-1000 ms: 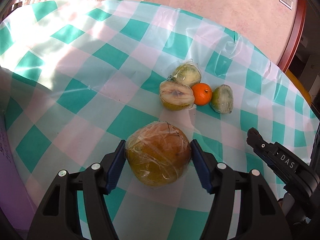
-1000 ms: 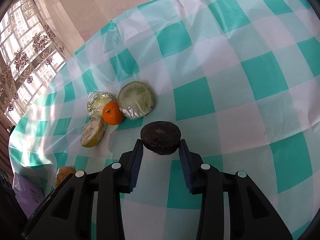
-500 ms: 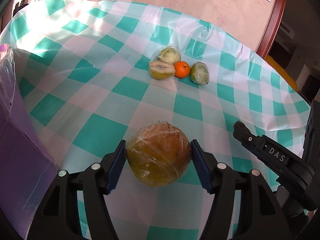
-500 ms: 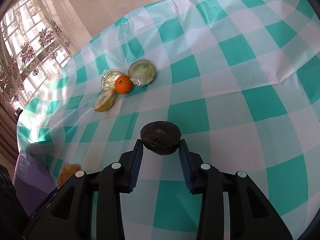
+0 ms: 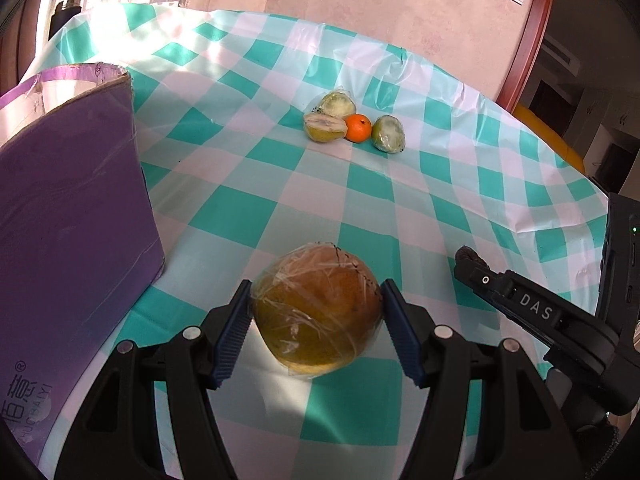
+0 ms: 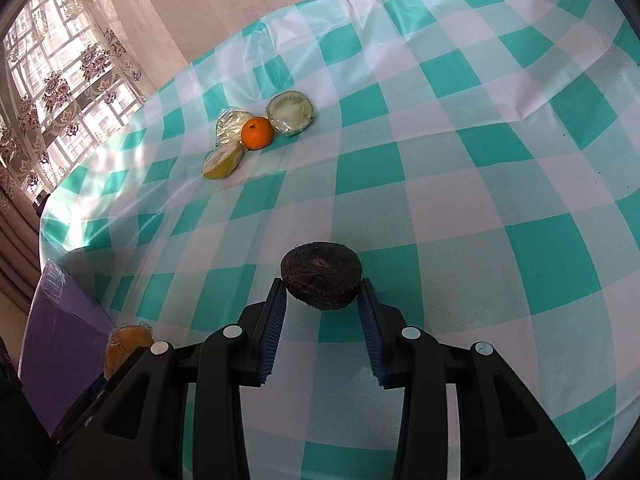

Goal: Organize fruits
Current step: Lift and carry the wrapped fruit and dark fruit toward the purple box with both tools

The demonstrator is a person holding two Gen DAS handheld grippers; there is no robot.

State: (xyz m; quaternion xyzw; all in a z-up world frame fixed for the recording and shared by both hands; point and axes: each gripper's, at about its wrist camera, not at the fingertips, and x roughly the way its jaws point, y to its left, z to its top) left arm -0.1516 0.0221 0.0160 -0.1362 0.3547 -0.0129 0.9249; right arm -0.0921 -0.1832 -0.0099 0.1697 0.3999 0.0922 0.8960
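Observation:
My left gripper (image 5: 316, 320) is shut on a large yellow-orange fruit wrapped in plastic film (image 5: 316, 312), held above the checked tablecloth (image 5: 240, 216). My right gripper (image 6: 321, 292) is shut on a dark brown round fruit (image 6: 321, 280). Far across the table lie a small orange (image 5: 357, 128), two wrapped green fruit halves (image 5: 338, 105) (image 5: 388, 134) and a yellow cut half (image 5: 325, 129). The same group shows in the right wrist view around the orange (image 6: 257, 133). The wrapped fruit also shows at the right wrist view's lower left (image 6: 128, 342).
A purple cardboard box (image 5: 68, 216) with an open top stands close on my left; it also shows in the right wrist view (image 6: 64, 344). The right gripper body (image 5: 536, 312) shows at the left wrist view's right edge. A pink wall and a window lie behind.
Both grippers have drawn back and up from the fruit group, each still holding its fruit. The group looks smaller and farther. The purple box has come into view on the left.

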